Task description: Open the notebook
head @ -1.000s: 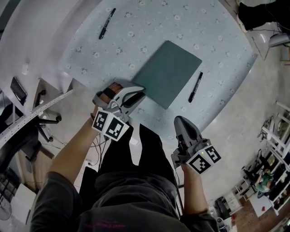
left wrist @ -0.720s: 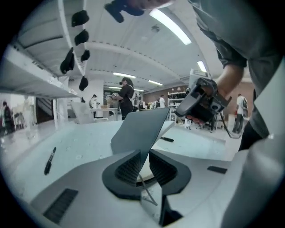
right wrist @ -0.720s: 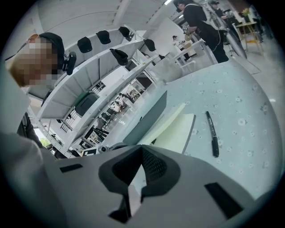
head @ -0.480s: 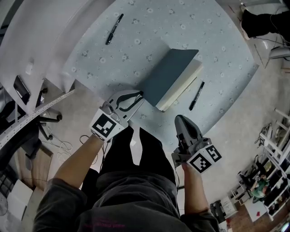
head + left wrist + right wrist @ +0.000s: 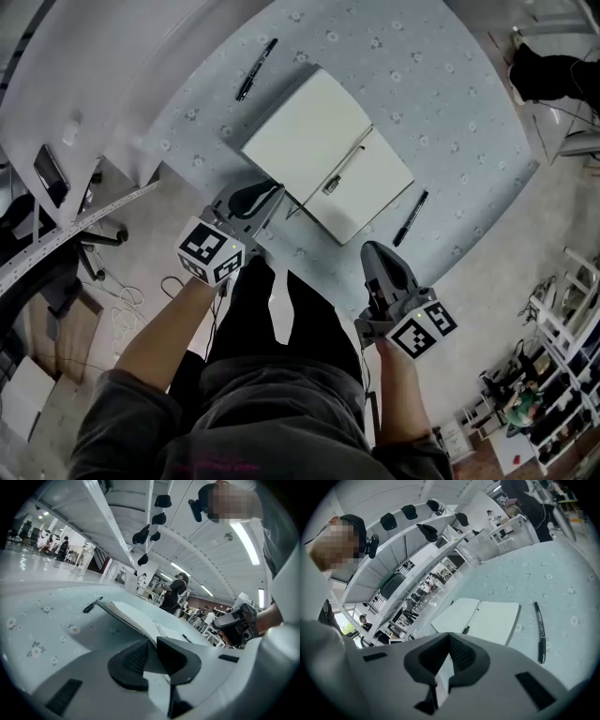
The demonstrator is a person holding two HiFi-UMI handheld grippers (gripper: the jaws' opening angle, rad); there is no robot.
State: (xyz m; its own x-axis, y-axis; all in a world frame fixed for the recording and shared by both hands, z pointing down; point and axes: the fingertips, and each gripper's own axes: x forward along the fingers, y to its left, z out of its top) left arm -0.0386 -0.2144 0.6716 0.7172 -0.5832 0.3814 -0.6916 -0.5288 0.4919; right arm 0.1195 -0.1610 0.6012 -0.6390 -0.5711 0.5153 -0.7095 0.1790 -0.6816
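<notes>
Notebook [image 5: 309,141] lies open, pages blank; left fingers [image 5: 130,660] pinch its edge, right fingers [image 5: 462,656] closed, empty.

notebook [image 5: 309,141] open, blank white pages up, left half slightly raised, its near edge pinched between jaws of left gripper [image 5: 270,192]

The person wears a dark grey shirt [image 5: 272,412] with short sleeves and black trousers [image 5: 309,314]. The left gripper [image 5: 270,190] and the right gripper [image 5: 373,249] have light grey shells and black fingers [image 5: 127,662] with ribbed pads. Each one carries a cube [image 5: 211,251] with black-and-white square markers. The shells have dark rectangular slots [image 5: 63,696].
</notes>
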